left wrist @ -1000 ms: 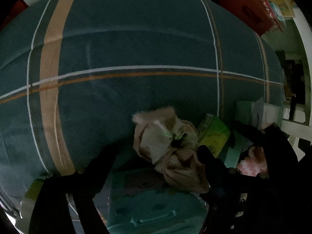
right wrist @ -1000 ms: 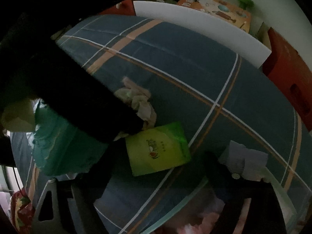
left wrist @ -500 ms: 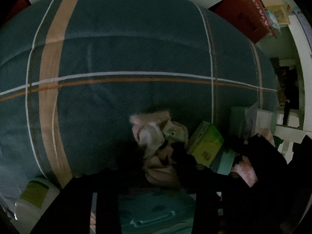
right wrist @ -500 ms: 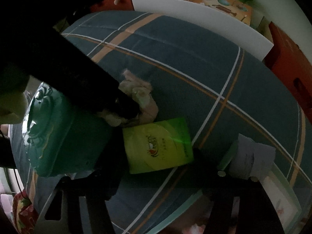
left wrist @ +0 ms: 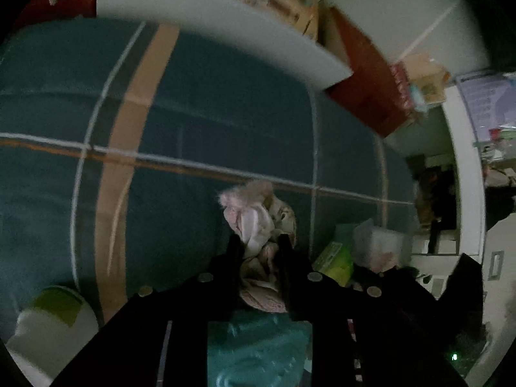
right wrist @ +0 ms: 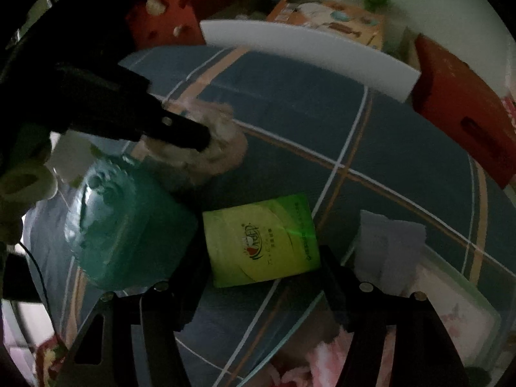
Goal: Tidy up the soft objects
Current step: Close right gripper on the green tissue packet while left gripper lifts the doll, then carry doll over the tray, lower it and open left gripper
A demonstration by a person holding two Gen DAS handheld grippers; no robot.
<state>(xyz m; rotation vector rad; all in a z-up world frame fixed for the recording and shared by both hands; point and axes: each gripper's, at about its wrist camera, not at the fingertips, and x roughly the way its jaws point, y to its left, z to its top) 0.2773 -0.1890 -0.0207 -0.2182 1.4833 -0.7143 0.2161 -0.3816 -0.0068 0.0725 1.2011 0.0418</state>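
Observation:
My left gripper [left wrist: 259, 242] is shut on a crumpled pink and beige cloth [left wrist: 258, 222] and holds it up over the blue plaid bedspread [left wrist: 193, 113]. The same cloth [right wrist: 213, 142] shows in the right wrist view, pinched by the left gripper's dark fingers [right wrist: 180, 132] above a teal plastic box [right wrist: 129, 219]. My right gripper [right wrist: 261, 267] is open and empty, its jaws standing either side of a green tissue pack [right wrist: 262, 238] that lies flat on the bedspread [right wrist: 322, 113].
A clear lidded bin with pink fabric [right wrist: 451, 306] and a white tissue [right wrist: 390, 242] sits at the right. A white board [right wrist: 306, 48] and red boxes [right wrist: 464, 96] line the far edge. A white and green bottle [left wrist: 54, 316] lies at the lower left.
My left gripper has closed on the pink cloth and lifted it off the bedspread, away from the green pack. My right gripper has come a little nearer the pack.

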